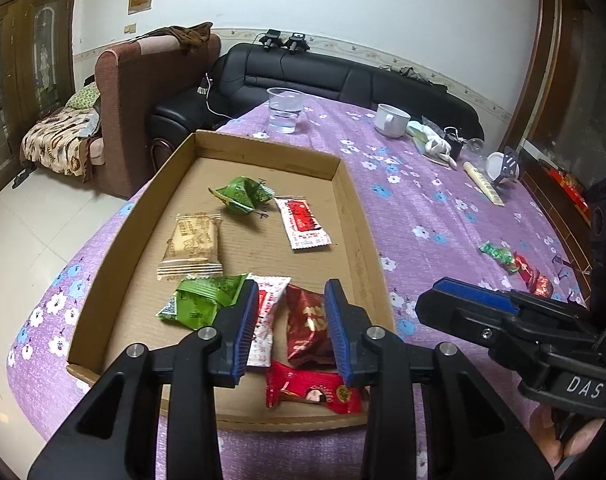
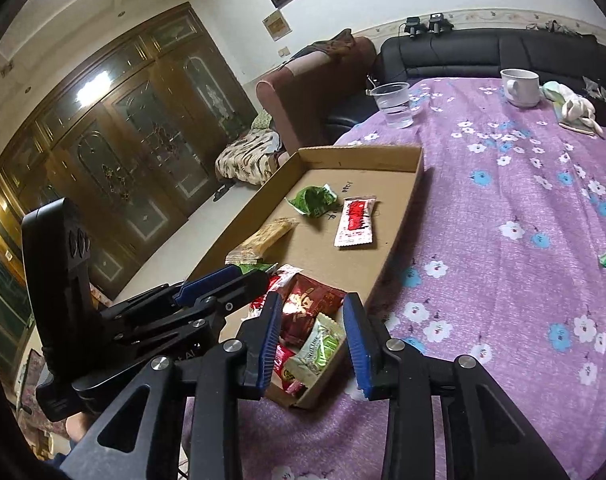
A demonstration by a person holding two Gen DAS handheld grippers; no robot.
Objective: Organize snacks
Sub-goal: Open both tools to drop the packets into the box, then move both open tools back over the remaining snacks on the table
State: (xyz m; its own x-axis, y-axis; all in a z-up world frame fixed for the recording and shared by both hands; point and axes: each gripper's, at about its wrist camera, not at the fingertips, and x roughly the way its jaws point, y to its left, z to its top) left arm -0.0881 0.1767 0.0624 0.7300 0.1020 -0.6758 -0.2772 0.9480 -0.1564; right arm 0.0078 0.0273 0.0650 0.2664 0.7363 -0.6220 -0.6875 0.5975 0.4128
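On the purple flowered desk (image 1: 443, 200) sits a shallow cardboard tray (image 1: 345, 208) holding wrapped snacks: a beige biscuit pack (image 1: 191, 246), 2 green packets, white-and-red sachets, a dark red packet (image 1: 307, 328) and a bright red one (image 1: 311, 390). Over the tray's near end hangs the left hand-held gripper (image 1: 291, 320), its jaws parted and grasping nothing, the dark red packet below the gap. Just beside it, the right hand-held gripper (image 2: 313, 340) is likewise released above a pale green-printed sachet (image 2: 317, 350). 2 more snacks (image 1: 517, 268) lie on the cloth well apart from the tray.
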